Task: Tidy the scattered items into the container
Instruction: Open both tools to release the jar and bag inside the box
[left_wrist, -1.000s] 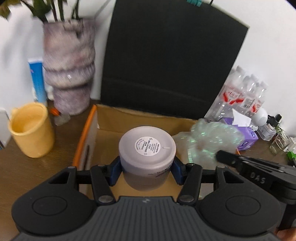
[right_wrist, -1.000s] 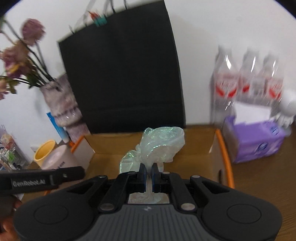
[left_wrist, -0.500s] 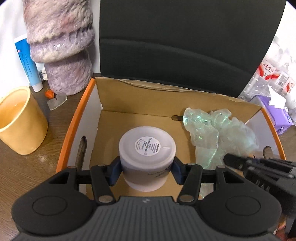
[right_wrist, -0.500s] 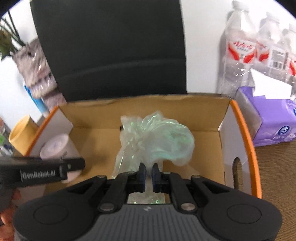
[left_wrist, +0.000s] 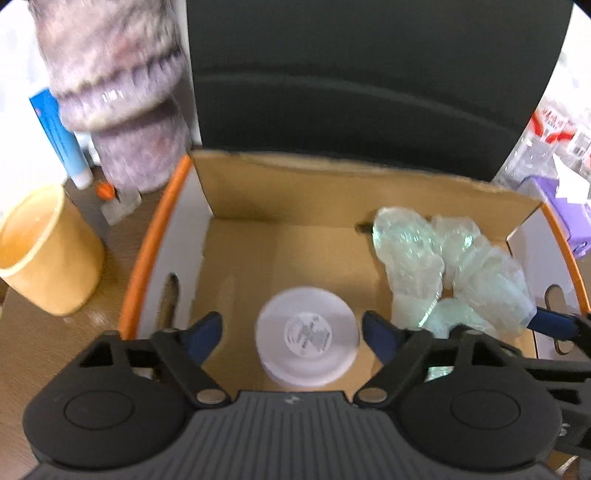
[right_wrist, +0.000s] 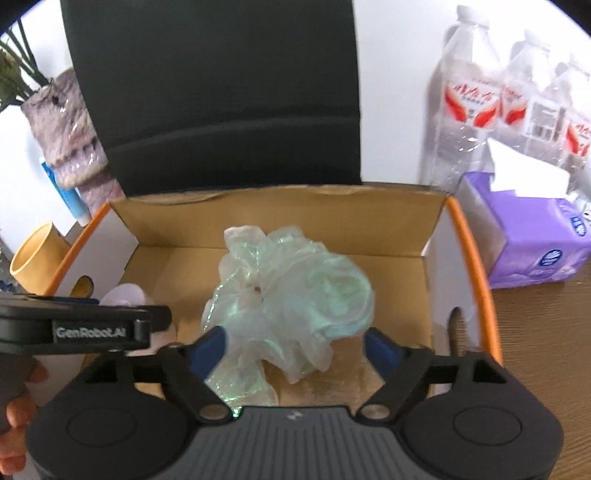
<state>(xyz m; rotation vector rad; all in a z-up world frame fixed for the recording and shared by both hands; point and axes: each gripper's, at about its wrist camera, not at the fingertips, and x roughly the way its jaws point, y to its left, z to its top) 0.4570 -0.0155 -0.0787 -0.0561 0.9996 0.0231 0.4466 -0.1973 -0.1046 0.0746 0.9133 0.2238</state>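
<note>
Resting inside the cardboard box (left_wrist: 369, 173), a white jar (left_wrist: 307, 332) is seen between the spread fingers of the left tongs (left_wrist: 291, 332), clear of both pads. Beside it, a crumpled iridescent wrap (right_wrist: 291, 295) lies on the box floor, flanked by the parted right tongs (right_wrist: 295, 343); neither item is gripped, both being let go.

Brown wood-grain table (right_wrist: 546, 332), bare patch right of the right tool. Directly on it: orange-rimmed cardboard box (left_wrist: 151, 240) dead ahead of both tools; yellow cup (left_wrist: 48, 254) left of the box; mottled purple vase (left_wrist: 122, 92) and blue tube (left_wrist: 61, 140) far left (small orange-capped item at the vase foot, blurred); purple tissue pack (right_wrist: 532, 240) right of the box, wrapped water bottles (right_wrist: 498, 96) behind it.
</note>
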